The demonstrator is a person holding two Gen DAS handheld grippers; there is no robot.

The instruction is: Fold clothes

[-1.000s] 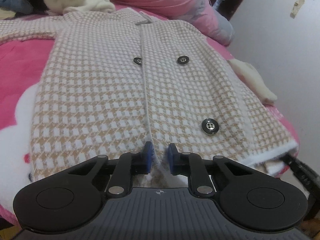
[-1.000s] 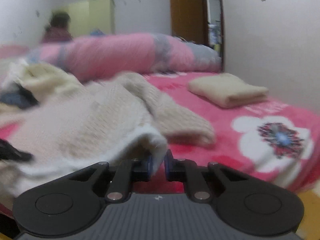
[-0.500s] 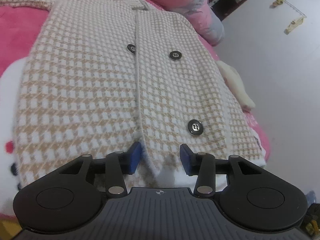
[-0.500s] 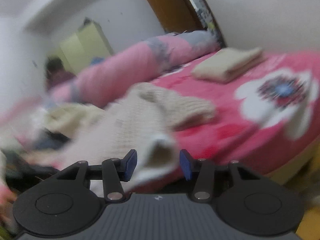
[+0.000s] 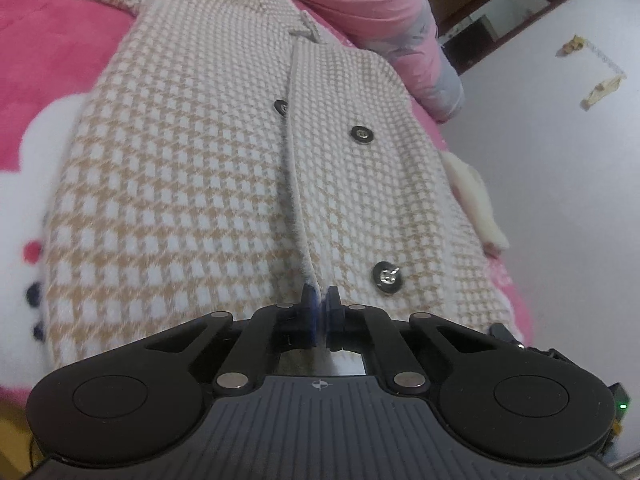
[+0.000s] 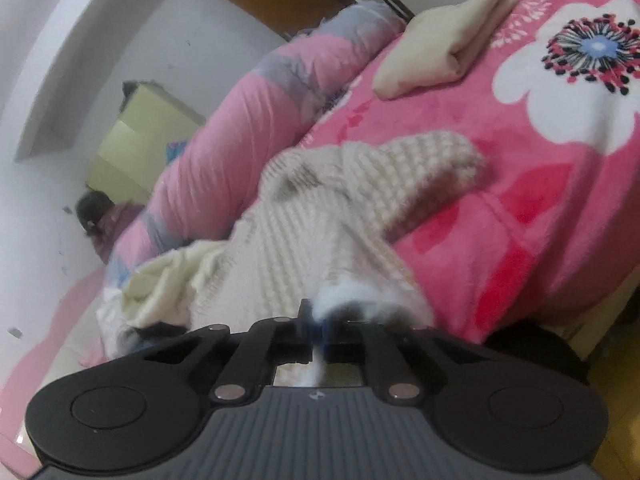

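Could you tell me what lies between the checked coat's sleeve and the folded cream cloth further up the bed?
In the right wrist view, only bare pink blanket separates the sleeve from the folded cream cloth; nothing rests there.

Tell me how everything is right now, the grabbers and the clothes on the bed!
Left gripper: shut on the checked coat's hem.
Right gripper: shut on the coat's fuzzy hem corner.
Checked coat: spread flat on the bed, buttons showing, not yet folded.
Cream cloth: folded.
Pink quilt: rolled up.
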